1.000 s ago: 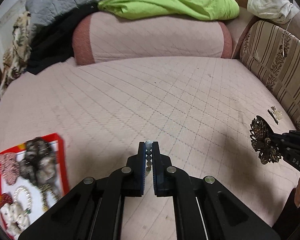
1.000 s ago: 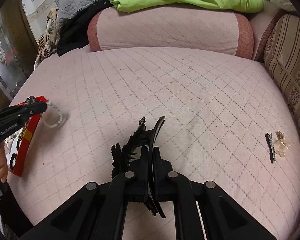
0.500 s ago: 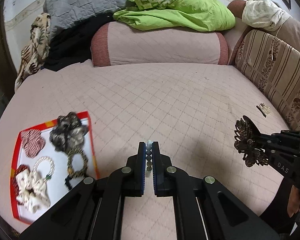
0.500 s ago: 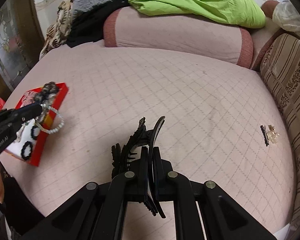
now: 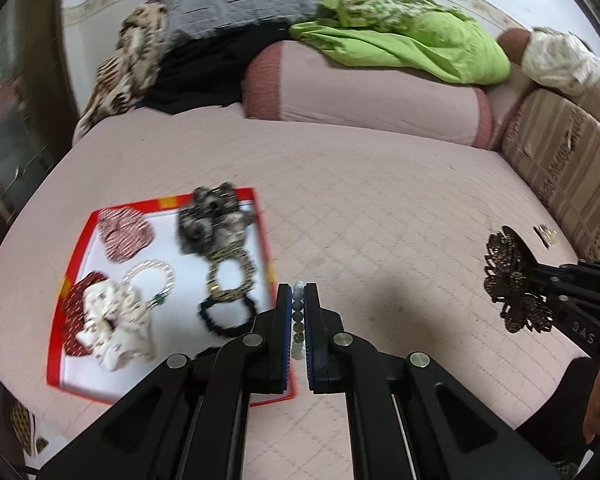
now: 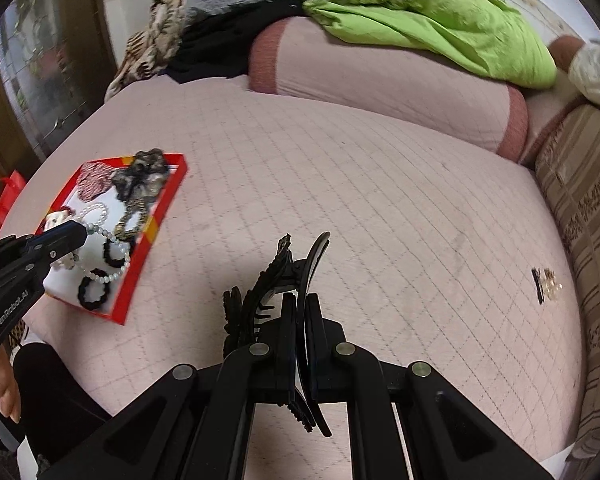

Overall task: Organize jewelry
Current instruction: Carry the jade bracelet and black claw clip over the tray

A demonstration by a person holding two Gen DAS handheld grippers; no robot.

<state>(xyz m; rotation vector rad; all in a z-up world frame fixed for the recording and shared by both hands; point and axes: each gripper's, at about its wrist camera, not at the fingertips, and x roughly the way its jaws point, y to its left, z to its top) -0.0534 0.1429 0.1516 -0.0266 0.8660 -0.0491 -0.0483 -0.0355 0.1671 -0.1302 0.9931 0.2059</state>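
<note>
- Pink quilted bed (image 5: pixel 380 208), green blanket (image 5: pixel 412 40) on the bolster at the back.
- Left gripper (image 5: pixel 299 312) fingers pinching a bead bracelet (image 5: pixel 298 320), held just over the red tray's (image 5: pixel 76 248) near right corner.
- Tray on bed holds scrunchies, a pearl bracelet (image 5: pixel 152 276), black hair ties.
- Right gripper (image 6: pixel 300 320) fingers clamped on a black hair claw (image 6: pixel 276 280), above the bed.
- Small clips (image 6: pixel 544 284) lie far right on bed.

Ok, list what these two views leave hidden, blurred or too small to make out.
- Bead bracelet, left wrist view: only a column of beads shows between the left gripper's fingers; the rest is hidden.
- Red tray, same view: motion blur smears its contents; the near edge is covered by the gripper.
- Small pieces near the striped cushion, right wrist view: too small to identify.
</note>
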